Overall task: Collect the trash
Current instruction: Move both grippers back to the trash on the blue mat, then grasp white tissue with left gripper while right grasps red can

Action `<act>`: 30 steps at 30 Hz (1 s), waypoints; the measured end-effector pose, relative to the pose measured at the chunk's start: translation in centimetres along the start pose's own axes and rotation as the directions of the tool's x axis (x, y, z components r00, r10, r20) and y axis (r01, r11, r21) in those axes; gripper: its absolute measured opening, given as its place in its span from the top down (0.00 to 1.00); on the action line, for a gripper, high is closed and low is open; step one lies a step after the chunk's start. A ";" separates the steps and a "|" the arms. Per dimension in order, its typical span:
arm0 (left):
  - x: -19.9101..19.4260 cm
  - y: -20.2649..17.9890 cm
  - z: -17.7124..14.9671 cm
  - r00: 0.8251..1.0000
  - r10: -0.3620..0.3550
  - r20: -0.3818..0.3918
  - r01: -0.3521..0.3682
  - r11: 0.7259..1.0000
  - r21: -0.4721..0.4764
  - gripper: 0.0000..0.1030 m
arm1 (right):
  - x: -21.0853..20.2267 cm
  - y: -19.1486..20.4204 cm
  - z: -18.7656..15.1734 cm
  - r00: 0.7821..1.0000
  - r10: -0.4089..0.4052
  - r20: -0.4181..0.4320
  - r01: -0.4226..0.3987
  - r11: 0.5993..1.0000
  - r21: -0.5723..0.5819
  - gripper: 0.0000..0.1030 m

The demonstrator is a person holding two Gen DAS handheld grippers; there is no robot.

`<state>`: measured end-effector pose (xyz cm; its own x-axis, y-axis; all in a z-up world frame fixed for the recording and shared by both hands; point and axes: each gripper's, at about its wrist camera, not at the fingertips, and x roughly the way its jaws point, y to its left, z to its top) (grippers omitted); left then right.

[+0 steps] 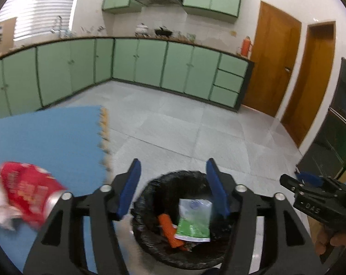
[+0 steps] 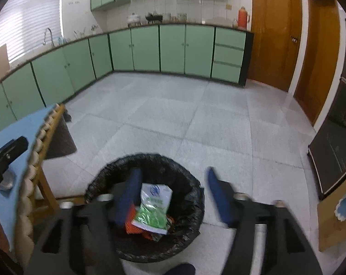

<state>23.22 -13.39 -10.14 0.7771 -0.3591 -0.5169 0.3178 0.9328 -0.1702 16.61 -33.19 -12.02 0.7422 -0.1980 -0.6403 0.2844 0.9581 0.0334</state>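
Now both grippers hang spread, empty, above bin (image 1: pixel 184 224): left gripper (image 1: pixel 173 188), right gripper (image 2: pixel 173 194). Green packet (image 2: pixel 153 213) inside bin. Risk: red wrapper (image 1: pixel 28 190) (on blue table beside bin) gets swept floorward.

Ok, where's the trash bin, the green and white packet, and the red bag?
trash bin (image 2: pixel 191 197), right wrist view, on the black liner at its right rim.
green and white packet (image 2: pixel 155 208), right wrist view, on its middle, inside the bin.
red bag (image 1: pixel 28 188), left wrist view, on its middle, on the blue table top.
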 end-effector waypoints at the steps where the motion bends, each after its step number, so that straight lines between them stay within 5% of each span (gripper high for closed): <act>1: -1.3 0.7 0.3 1.000 0.016 0.021 -0.016 1.000 -0.006 0.36 | -0.6 0.4 0.2 1.000 0.006 0.017 -0.006 1.000 -0.001 0.22; 7: -7.3 4.5 0.6 0.984 0.148 0.101 -0.147 0.989 -0.016 0.25 | -4.4 4.9 0.7 0.985 0.129 0.113 -0.125 0.991 -0.038 0.12; 15: -12.3 11.1 -1.2 0.931 0.351 0.100 -0.347 0.936 -0.055 0.24 | -7.1 12.1 -0.4 0.952 0.258 0.164 -0.239 0.963 -0.128 0.12; 22: -12.2 15.1 -1.7 0.919 0.393 0.042 -0.389 0.917 -0.086 0.24 | -7.5 17.5 -1.6 0.926 0.353 0.133 -0.325 0.925 -0.197 0.13; 30: -9.0 17.7 -2.4 0.923 0.382 -0.038 -0.384 0.919 -0.092 0.24 | -6.9 20.0 -2.2 0.918 0.386 0.096 -0.356 0.905 -0.233 0.14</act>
<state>20.54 6.47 -10.56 0.8181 0.0265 -0.5744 -0.0568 0.9978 -0.0349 15.84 -12.21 -8.68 0.8492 0.1677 -0.5007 -0.1481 0.9858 0.0790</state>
